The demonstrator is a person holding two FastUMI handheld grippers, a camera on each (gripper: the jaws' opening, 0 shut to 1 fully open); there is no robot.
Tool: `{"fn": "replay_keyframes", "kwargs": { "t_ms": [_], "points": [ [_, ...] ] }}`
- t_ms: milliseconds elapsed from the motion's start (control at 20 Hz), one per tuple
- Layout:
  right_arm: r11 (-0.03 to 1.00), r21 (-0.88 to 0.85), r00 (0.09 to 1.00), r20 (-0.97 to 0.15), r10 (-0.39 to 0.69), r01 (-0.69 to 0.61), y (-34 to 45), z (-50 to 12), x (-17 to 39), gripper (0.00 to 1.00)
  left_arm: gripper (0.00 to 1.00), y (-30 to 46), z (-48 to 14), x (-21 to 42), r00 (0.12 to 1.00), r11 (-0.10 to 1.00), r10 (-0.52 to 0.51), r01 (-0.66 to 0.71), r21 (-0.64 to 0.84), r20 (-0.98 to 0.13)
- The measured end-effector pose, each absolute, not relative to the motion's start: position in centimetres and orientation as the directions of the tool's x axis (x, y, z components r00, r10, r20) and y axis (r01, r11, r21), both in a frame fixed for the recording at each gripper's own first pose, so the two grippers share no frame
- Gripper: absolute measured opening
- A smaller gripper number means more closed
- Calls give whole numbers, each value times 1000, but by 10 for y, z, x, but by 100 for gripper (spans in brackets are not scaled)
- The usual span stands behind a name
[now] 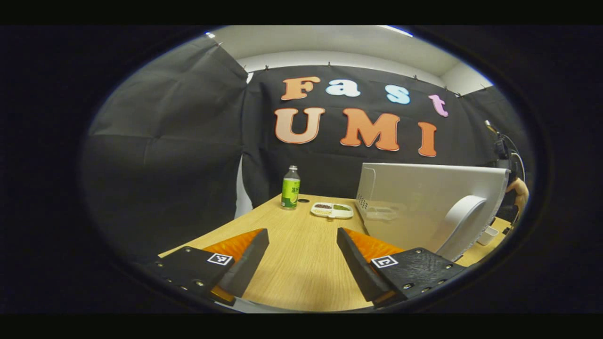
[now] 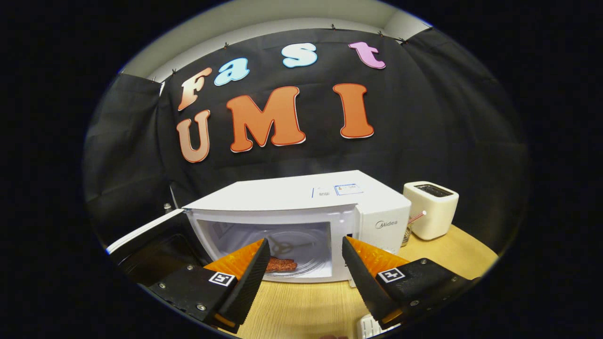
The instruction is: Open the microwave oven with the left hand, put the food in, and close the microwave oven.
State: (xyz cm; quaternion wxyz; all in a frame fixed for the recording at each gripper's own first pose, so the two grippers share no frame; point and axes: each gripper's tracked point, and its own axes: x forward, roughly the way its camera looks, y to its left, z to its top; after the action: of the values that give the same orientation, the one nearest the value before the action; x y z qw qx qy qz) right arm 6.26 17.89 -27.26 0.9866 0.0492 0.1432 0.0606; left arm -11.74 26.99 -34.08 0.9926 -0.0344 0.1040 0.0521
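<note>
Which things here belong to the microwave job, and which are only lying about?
Belong to the job:
- microwave oven, its door swung open
- food on the turntable inside
- left gripper, open

Lying about:
- green bottle
- divided food tray
- toaster
- glass with straw

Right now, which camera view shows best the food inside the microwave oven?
The right gripper view: it looks straight into the open microwave oven, where the food lies on the glass plate. The left gripper view shows the swung-out door from its outer side, which hides the cavity.
</note>
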Motion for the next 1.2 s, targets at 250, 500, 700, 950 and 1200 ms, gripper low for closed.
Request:
{"fn": "replay_keyframes", "kwargs": {
  "t_ms": [250, 500, 700, 950, 1200],
  "points": [
    [992, 42, 972, -196, 128, -122, 142, -209, 47, 94, 69, 252, -339, -108, 983, 996, 63, -72, -46, -170],
    [992, 34, 978, -165, 129, -125, 118, -173, 33, 94, 1, 213, -360, -109, 970, 994, -27, -1, -112, -241],
    [994, 48, 985, -136, 108, -102, 96, -151, 25, 95, 2, 169, -344, -107, 973, 996, -76, 65, -58, -216],
    [994, 81, 991, -105, 85, -76, 67, -136, 8, 95, 1, 92, -337, -98, 950, 969, -234, 212, -126, -207],
    [996, 79, 996, -86, 39, -33, 33, -125, -3, 95, 1, 21, -337, -74, 926, 947, -320, 303, -109, -202]
  ]
}}
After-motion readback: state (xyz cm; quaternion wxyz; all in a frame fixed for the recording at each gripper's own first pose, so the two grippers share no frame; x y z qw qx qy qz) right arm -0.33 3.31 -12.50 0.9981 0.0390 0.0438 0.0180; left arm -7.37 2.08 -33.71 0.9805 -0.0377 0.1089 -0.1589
